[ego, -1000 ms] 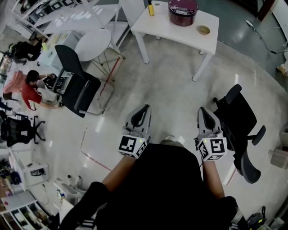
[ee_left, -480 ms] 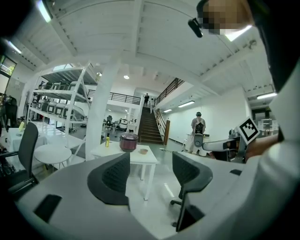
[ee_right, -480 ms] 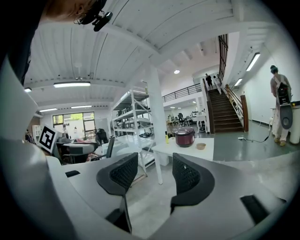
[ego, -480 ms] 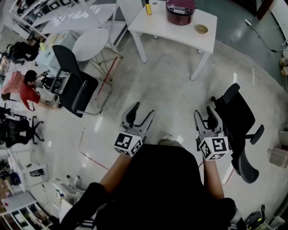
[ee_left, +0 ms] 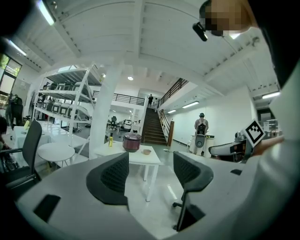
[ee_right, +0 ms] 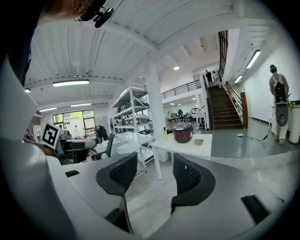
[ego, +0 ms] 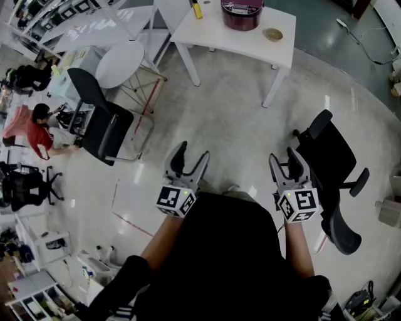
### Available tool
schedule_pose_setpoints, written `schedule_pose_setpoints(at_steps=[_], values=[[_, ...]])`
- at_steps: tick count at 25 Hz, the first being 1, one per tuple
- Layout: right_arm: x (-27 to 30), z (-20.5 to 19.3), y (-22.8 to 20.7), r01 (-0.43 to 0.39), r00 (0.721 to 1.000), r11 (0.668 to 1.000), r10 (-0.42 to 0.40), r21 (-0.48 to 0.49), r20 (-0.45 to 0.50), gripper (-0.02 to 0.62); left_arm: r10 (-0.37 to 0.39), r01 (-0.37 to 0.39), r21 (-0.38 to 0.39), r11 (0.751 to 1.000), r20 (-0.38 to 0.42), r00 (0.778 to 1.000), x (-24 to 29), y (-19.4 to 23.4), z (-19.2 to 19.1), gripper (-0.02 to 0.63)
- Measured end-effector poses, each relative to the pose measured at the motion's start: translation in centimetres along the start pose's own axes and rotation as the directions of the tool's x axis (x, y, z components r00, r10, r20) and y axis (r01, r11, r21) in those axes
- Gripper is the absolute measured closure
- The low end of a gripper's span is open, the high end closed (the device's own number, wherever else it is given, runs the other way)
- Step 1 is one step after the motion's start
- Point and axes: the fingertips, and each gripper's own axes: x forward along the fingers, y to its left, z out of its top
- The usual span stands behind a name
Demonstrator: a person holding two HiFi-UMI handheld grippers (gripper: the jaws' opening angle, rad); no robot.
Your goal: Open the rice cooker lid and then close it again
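The rice cooker [ego: 241,12], dark red, stands on the white table [ego: 250,45], well ahead of both pairs of fingers and touched by neither. Its lid appears to be down, though the cooker is small in every view. On the same table a small bowl [ego: 272,34] sits just beside the cooker on the right gripper's side, and a yellow bottle [ego: 197,9] sits on the left gripper's side. The left gripper [ego: 191,155] has its fingers spread wide, having just been opening, with only floor and the distant table showing between them. The right gripper [ego: 287,159] is in the same state: fingers spread, just opened, nothing held. A black office chair [ego: 332,163] stands just outboard of the right fingers. A second black chair [ego: 103,122] stands well to the left of the left fingers, with a round white table [ego: 124,63] beyond it.
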Motion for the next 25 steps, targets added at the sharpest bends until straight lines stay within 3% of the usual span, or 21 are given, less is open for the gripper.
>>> schedule_pose_setpoints(at_steps=[8,13,25], values=[[2.7,-0.8,-0.6,-0.022,0.999,1.0,0.022,-0.001,-0.043,0.387,0.015,-0.013,0.038,0.999,-0.067,0.998,1.5,0.9,-1.0,0.333],[5.3,-0.5,-0.1,-0.014,0.999,1.0,0.015,0.005,-0.05,0.387,-0.014,0.016,0.027,1.0,-0.061,0.998,3.5,2.9,-0.7,0.333],[18.4,4.4,-4.3,0.05,0.996,0.998,-0.052,-0.026,-0.072,0.387,-0.086,0.086,-0.02,0.996,0.008,0.996,17.3,11.8,4.0,0.333]])
